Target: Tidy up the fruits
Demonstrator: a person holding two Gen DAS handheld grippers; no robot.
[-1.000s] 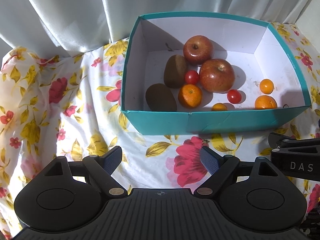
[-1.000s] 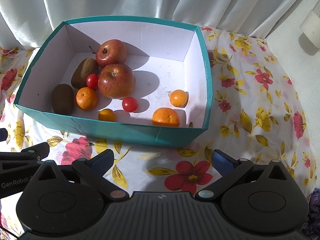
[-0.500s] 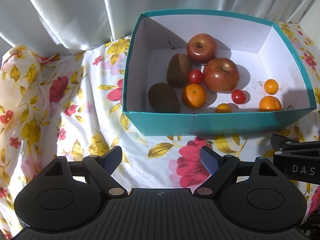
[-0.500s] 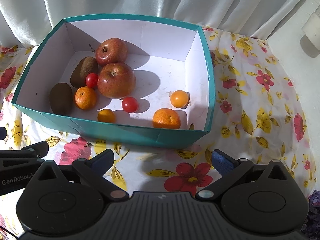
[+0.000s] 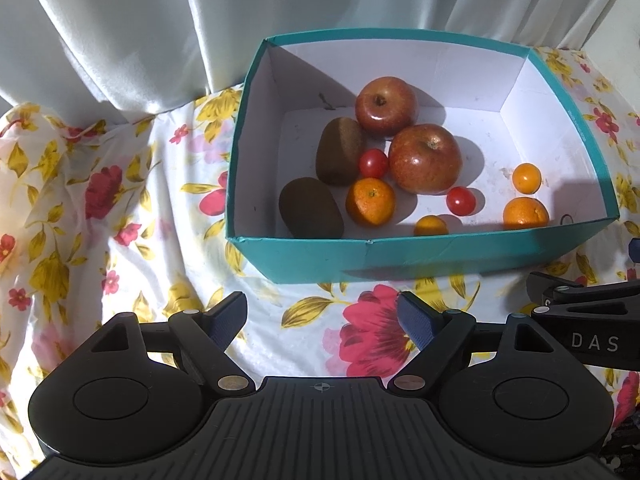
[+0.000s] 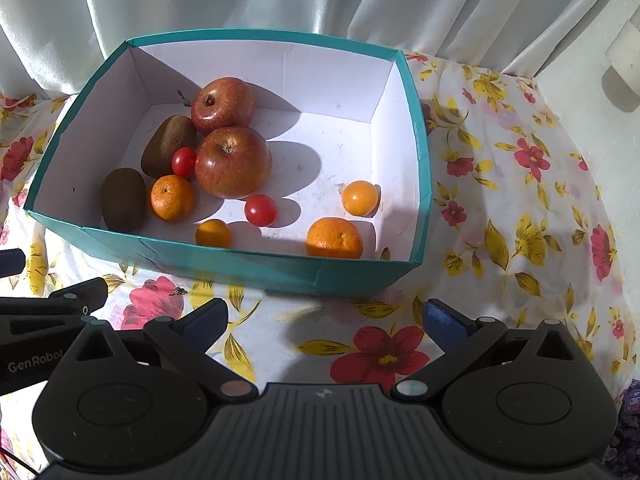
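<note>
all visible fruits lie loose inside the teal box [image 6: 256, 258] on the cloth-covered desk [image 6: 520, 208]: two apples [image 6: 233, 162], two kiwis [image 6: 123, 199], small oranges [image 6: 335, 238] and cherry tomatoes [image 6: 261, 210], kinds mixed. this fits either fruit gathered and finished, or sorting pending; no fruit is seen outside. the left tool [image 5: 322, 320] and right tool [image 6: 325, 320] hover before the box, both spread wide, holding and touching nothing.
</note>
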